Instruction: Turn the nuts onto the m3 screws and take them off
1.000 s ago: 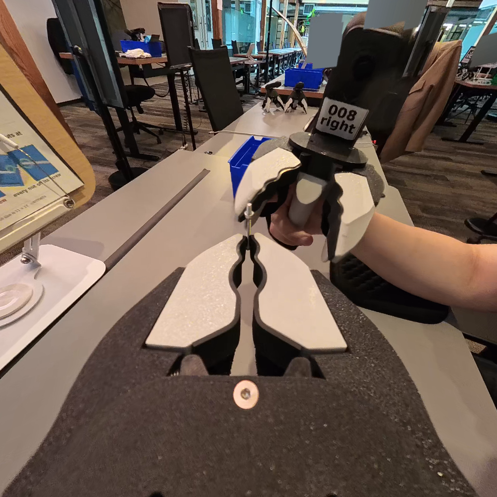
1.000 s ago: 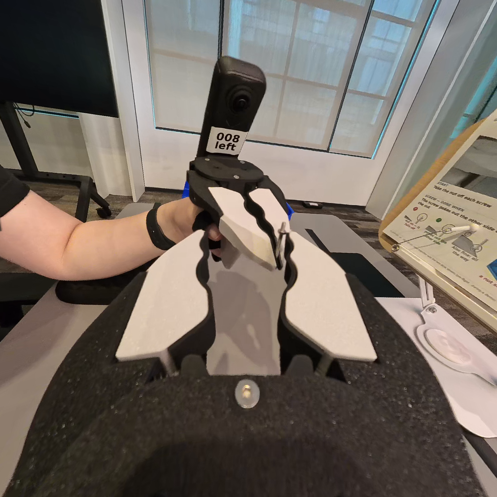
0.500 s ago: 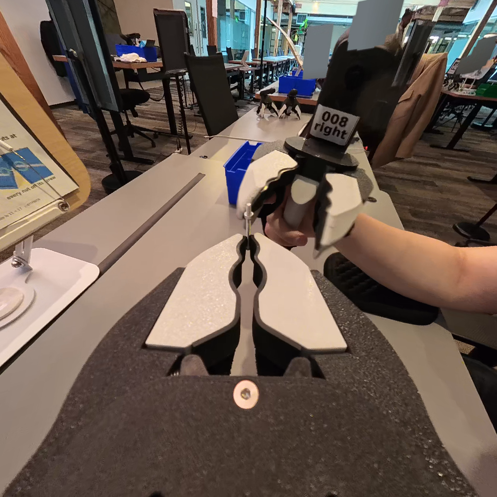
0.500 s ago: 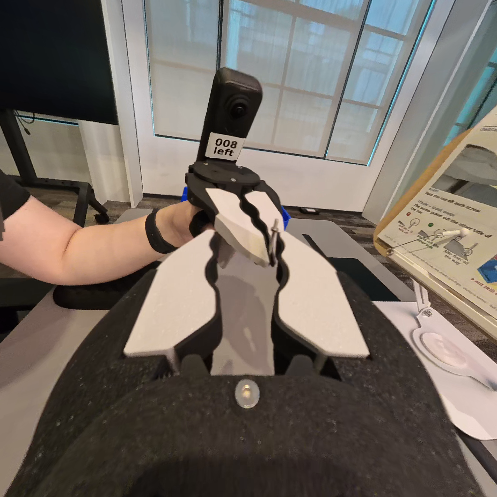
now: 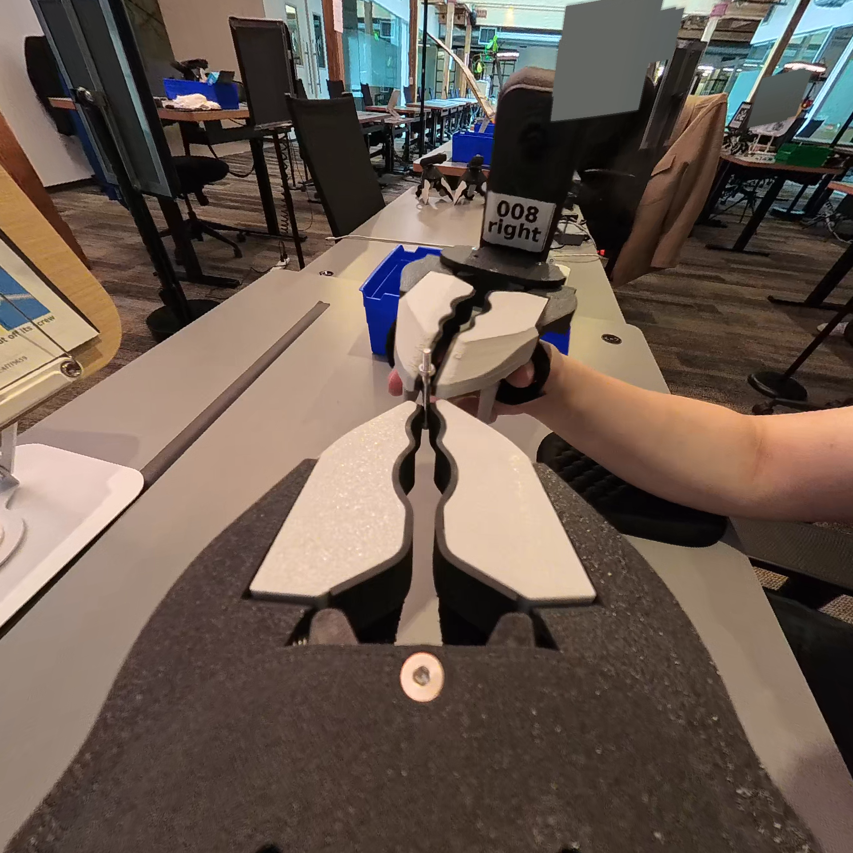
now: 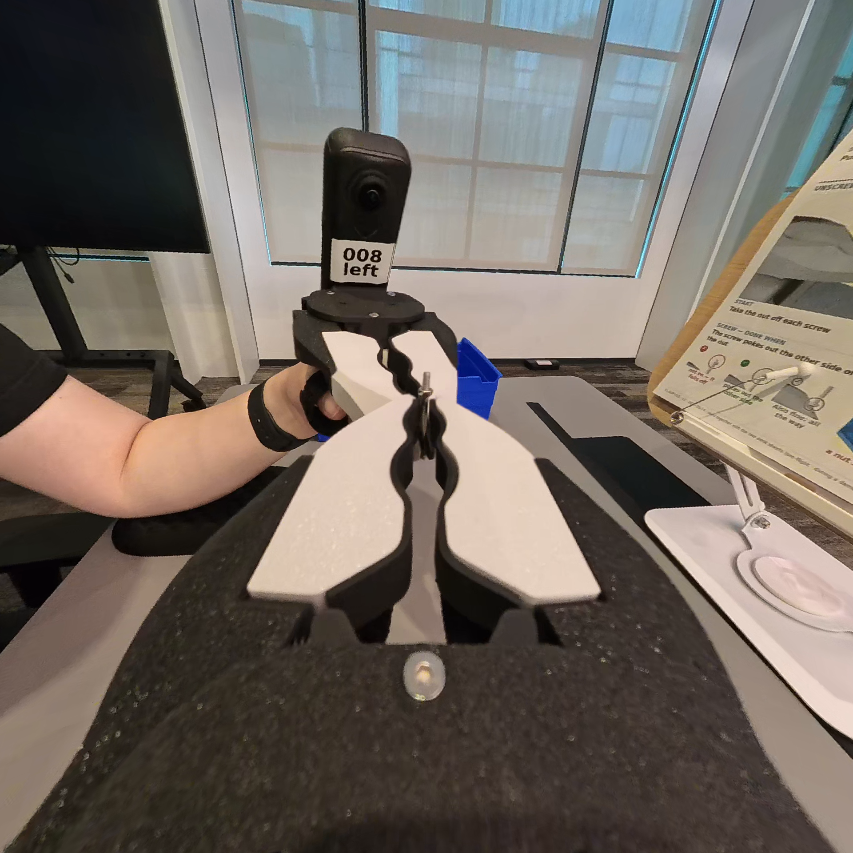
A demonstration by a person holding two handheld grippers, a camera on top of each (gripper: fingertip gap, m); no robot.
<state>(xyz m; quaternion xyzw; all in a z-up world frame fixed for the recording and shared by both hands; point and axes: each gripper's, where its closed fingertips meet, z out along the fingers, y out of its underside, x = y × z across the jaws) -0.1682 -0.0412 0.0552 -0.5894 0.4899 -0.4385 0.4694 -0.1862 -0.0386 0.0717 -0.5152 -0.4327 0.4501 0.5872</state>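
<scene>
Left wrist view: the left gripper [image 5: 423,412] is closed, its two pale fingertips pinching the lower end of a thin metal screw [image 5: 425,384] that stands upright above the grey table [image 5: 221,369]. A small nut [image 5: 425,369] sits on the screw's shaft near its top. The right gripper [image 5: 434,369], held in a hand [image 5: 521,392], faces the camera with its jaws drawn together around the screw's upper part at the nut. A blue bin [image 5: 383,304] stands on the table just behind it, and a white stand base [image 5: 64,498] lies at the left edge. Right wrist view: the right gripper [image 6: 423,411] is closed on the same screw [image 6: 425,401], its black wavy pads pressed to either side just below the nut [image 6: 425,392]. The left gripper [image 6: 415,392] opposite is likewise clamped on the screw. A tilted instruction board [image 6: 784,369] stands at the right.
</scene>
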